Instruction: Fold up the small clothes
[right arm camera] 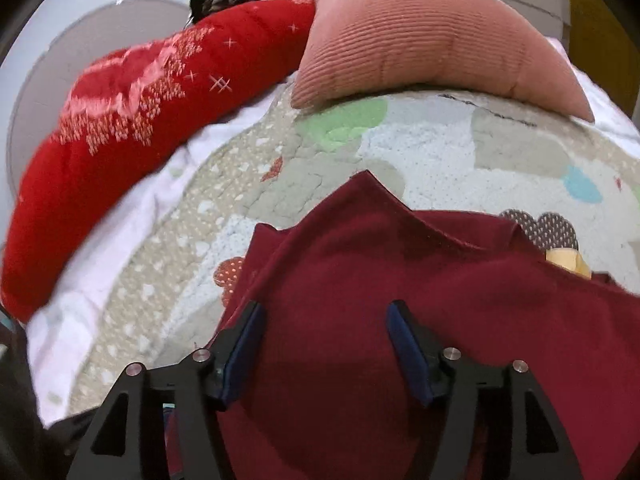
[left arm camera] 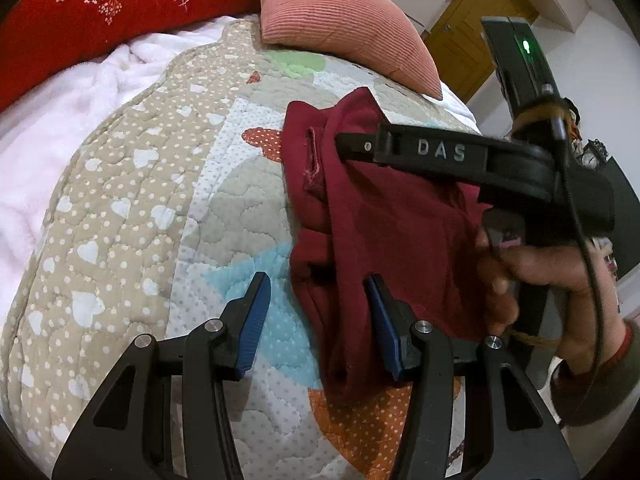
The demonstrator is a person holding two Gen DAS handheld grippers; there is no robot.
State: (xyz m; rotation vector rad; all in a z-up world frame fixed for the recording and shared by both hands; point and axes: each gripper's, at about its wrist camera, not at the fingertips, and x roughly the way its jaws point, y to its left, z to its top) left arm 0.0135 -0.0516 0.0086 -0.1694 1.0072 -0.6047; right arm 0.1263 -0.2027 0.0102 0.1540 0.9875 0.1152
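Left wrist view looks down on a bed covered by a patchwork quilt with heart stitching and dots. A dark red garment lies bunched on the quilt toward its right edge, with a buttonhole-like slit facing up near its far end. The left tongs stand released, blue pads apart; the garment's near left edge sits between them, but the pads do not press on it. Beyond, the right tongs reach in from the right above the garment, held by a hand in a dark sleeve.

Right wrist view shows the right tongs also released, jaws spread over the broad middle of the garment, nothing pinched. At the quilt's far edge rest a pink ribbed cushion and a red flowered bolster.
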